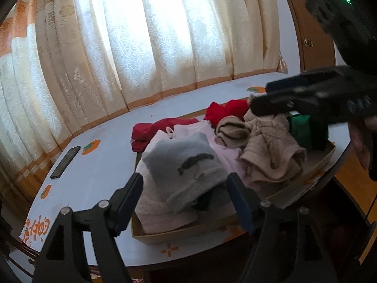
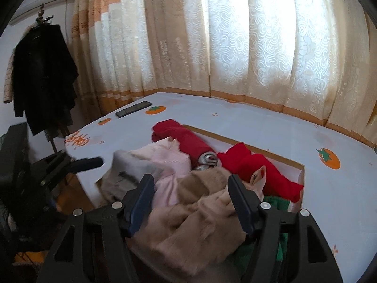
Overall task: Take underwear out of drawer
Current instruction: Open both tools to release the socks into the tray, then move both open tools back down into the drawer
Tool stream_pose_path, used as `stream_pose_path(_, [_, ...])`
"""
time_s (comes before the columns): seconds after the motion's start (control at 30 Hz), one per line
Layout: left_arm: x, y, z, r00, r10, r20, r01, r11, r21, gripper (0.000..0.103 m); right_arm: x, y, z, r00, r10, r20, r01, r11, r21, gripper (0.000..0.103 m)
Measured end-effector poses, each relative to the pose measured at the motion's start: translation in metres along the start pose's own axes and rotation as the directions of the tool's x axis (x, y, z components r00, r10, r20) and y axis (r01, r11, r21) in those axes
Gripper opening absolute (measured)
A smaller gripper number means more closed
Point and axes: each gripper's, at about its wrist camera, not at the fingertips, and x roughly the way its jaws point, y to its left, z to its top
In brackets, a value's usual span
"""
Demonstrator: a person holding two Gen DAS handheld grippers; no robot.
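Observation:
A shallow cardboard drawer (image 1: pixel 188 232) (image 2: pixel 302 174) full of clothes sits on the table. It holds a grey piece (image 1: pixel 186 162), pink pieces (image 2: pixel 169 162), beige pieces (image 1: pixel 271 155) (image 2: pixel 188 224), red pieces (image 1: pixel 226 110) (image 2: pixel 256 169) and a green piece (image 1: pixel 306 129). My left gripper (image 1: pixel 186 202) is open, its fingers either side of the grey piece at the drawer's near end. My right gripper (image 2: pixel 190 202) is open over the beige piece. In the left wrist view the right gripper (image 1: pixel 266 96) hangs above the beige pile.
The table has a white cloth (image 2: pixel 235 118) with orange fruit prints. A black phone (image 1: pixel 65 162) (image 2: pixel 133 109) lies near its far left edge. Curtains (image 1: pixel 141 35) hang behind. Dark coats (image 2: pixel 42 75) hang on a rack at left.

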Motion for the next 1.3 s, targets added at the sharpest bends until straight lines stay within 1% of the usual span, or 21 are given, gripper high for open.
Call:
stream_pose_path(0.17, [-0.01,-0.003,-0.002,1.0,-0.008,0.013,0.008,1.0,-0.002,0.077,-0.025,0.014,-0.015,1.0,0.019,-0.003,-0.019,0.999,-0.039,0.068])
stream_pose_path(0.43, [-0.021,-0.007,-0.006,0.999,-0.029,0.019,0.03,0.999,-0.021,0.08,-0.063,0.023,-0.036,0.999,0.035,0.005,-0.035,0.998,-0.044,0.068])
stream_pose_path(0.57, [-0.026,-0.009,-0.008,0.999,-0.043,0.02,0.044,0.999,-0.03,0.082,-0.083,0.025,-0.042,1.0,0.021,0.007,-0.021,0.998,-0.059,0.068])
stream_pose_path(0.73, [-0.03,-0.009,-0.01,0.997,-0.079,0.014,0.08,0.994,-0.07,0.083,-0.107,0.025,-0.047,1.0,0.008,0.003,-0.007,0.997,-0.076,0.069])
stream_pose_path(0.9, [-0.04,-0.012,-0.014,0.994,-0.108,0.024,0.11,0.989,-0.096,0.085,-0.125,0.031,-0.065,1.0,-0.001,-0.028,-0.002,0.994,-0.107,0.073])
stream_pose_path(1.03, [-0.046,-0.016,-0.019,0.993,-0.117,0.024,0.119,0.988,-0.097,0.087,-0.13,0.039,-0.095,0.996,0.002,-0.088,-0.012,0.992,-0.123,0.074])
stream_pose_path(1.2, [-0.048,-0.019,-0.024,0.991,-0.129,0.016,0.13,0.985,-0.109,0.087,-0.136,0.041,-0.127,0.99,0.0,-0.142,-0.016,0.993,-0.113,0.074])
stream_pose_path(1.3, [-0.049,-0.019,-0.027,0.988,-0.157,0.009,0.157,0.979,-0.133,0.087,-0.141,0.038,-0.144,0.986,-0.009,-0.166,-0.007,0.995,-0.096,0.074])
